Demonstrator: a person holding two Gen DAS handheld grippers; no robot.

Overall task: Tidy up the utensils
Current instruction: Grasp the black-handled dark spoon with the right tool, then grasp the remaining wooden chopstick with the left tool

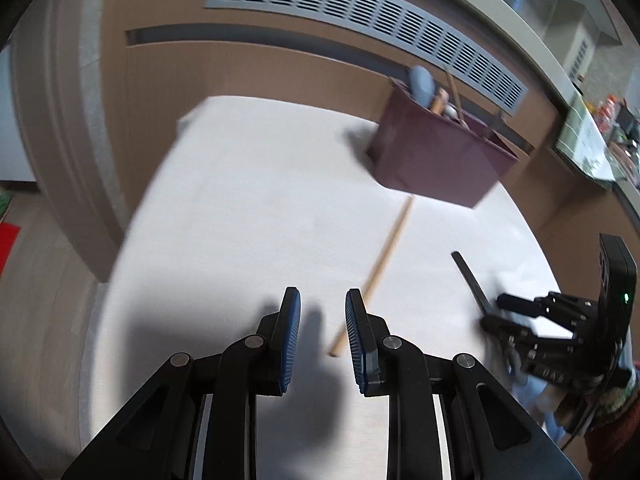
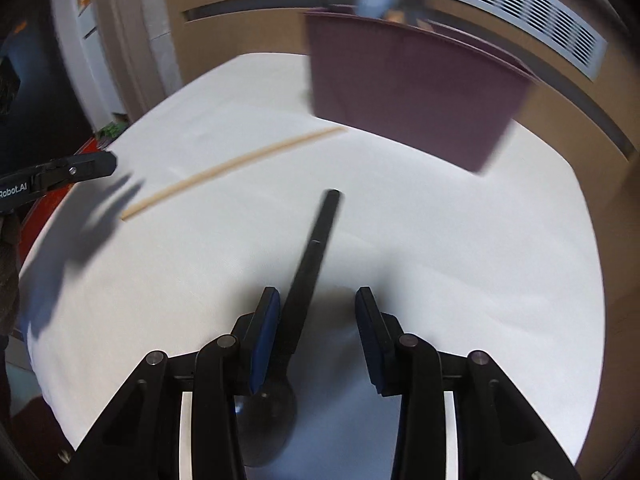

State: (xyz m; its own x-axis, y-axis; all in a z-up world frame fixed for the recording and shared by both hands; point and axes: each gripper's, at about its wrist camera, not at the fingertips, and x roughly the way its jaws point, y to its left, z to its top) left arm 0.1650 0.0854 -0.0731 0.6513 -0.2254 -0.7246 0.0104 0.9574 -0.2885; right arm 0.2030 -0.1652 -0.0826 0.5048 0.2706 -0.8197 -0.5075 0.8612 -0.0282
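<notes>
Table (image 1: 248, 184): white cloth covers it, with a wood-panelled wall and a grey vent (image 1: 360, 12) behind.
Left gripper (image 1: 323, 334): hovers over the cloth on the chopstick's left side, jaws partly apart with nothing between them; its right pad (image 1: 356, 332) is just beside the chopstick's near end, and contact cannot be told.
Chopstick (image 1: 380, 264): one pale wooden stick lies flat on the cloth, its far tip just short of the bin's base, its near end by the left gripper.
Bin (image 1: 432, 160): a maroon holder stands at the table's far side; a blue rounded utensil (image 1: 420, 84) and several thin handles stick up from it, too blurred to name.
Spoon (image 2: 316, 256): black, it lies on the cloth to the right of the chopstick and well apart from it, handle aimed toward the bin, bowl nearest the right gripper.
Right gripper (image 2: 316, 312): lowered over the spoon, jaws apart on either side of the handle; the left pad (image 2: 266, 336) sits right against it, the right pad stands clear, so nothing is gripped.
</notes>
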